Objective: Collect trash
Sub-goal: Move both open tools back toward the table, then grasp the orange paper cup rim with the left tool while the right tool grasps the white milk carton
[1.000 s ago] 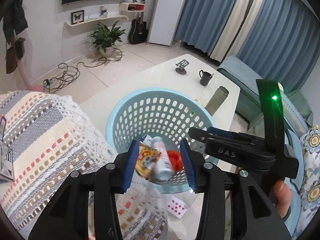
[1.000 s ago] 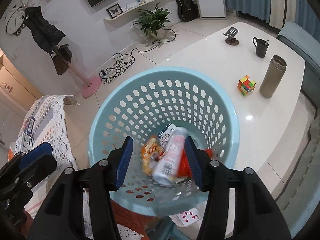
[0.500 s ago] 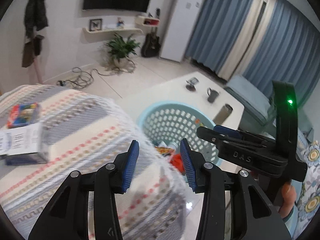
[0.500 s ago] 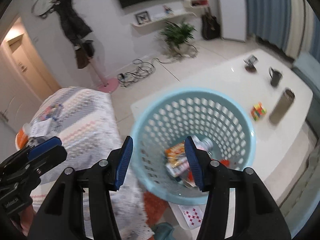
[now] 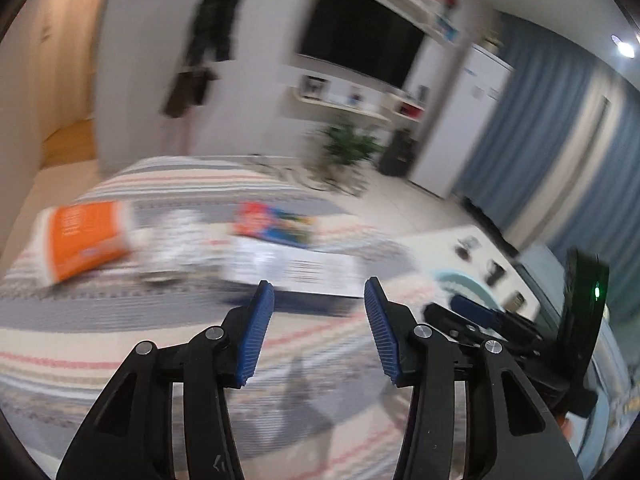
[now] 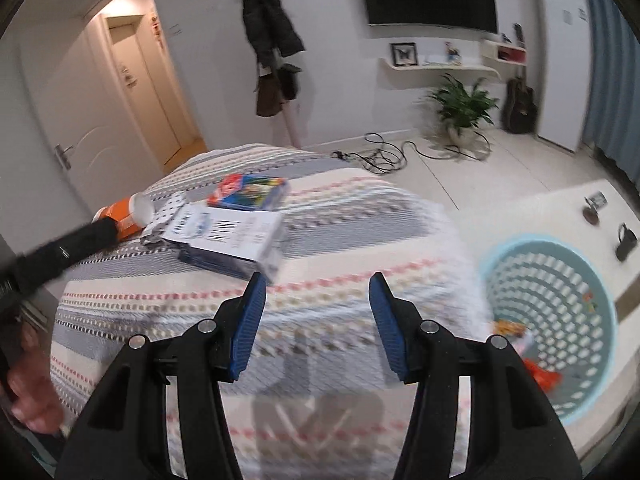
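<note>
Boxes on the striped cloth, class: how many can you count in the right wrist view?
2: a white barcoded box nearest the camera, and a colourful blue-and-red box just behind it. The orange item beside them looks cylindrical; more may be hidden.

Before you lies the cloth-covered table (image 6: 320,248). On its far left side a flat box (image 6: 230,236) rests, with a smaller box (image 6: 250,191) just behind it and a tube (image 6: 124,214) to its left. To your right a basket (image 6: 560,320) stands with trash (image 6: 520,344) in it. A plant (image 6: 464,104) stands by the far wall.
</note>
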